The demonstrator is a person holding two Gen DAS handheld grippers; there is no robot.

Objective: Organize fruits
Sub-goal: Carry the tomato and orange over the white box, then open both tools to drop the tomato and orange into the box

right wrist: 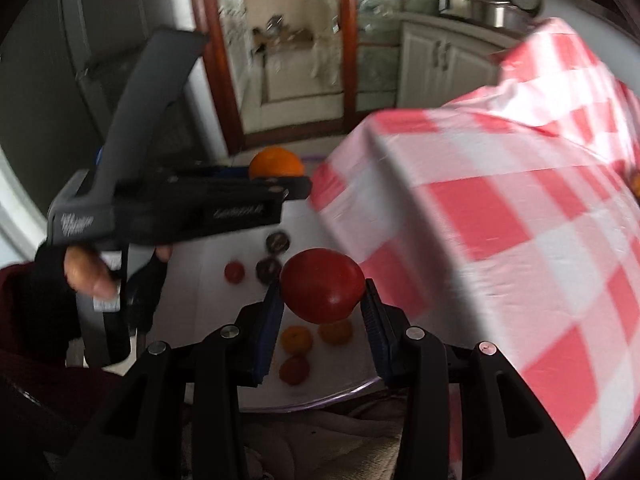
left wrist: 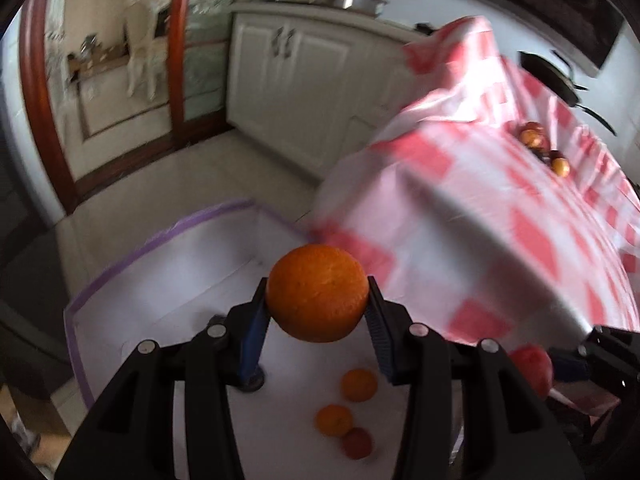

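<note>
A large orange (left wrist: 317, 293) sits clamped between the blue pads of the left gripper (left wrist: 318, 312), held in the air above a white tray (left wrist: 160, 280) with a purple rim. A red apple (right wrist: 322, 285) is gripped the same way by the right gripper (right wrist: 323, 300). Below, on the tray's near part, lie two small oranges (left wrist: 359, 385) and a reddish fruit (left wrist: 356, 443). To the right rises a red-and-white checked cloth (left wrist: 500, 220), with more fruit (left wrist: 534, 136) at its far end.

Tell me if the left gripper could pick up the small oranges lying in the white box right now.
Probably not: the left gripper is already shut on a large round orange, so its fingers are full. The two small oranges lie uncovered on the white box's floor below it.
</note>
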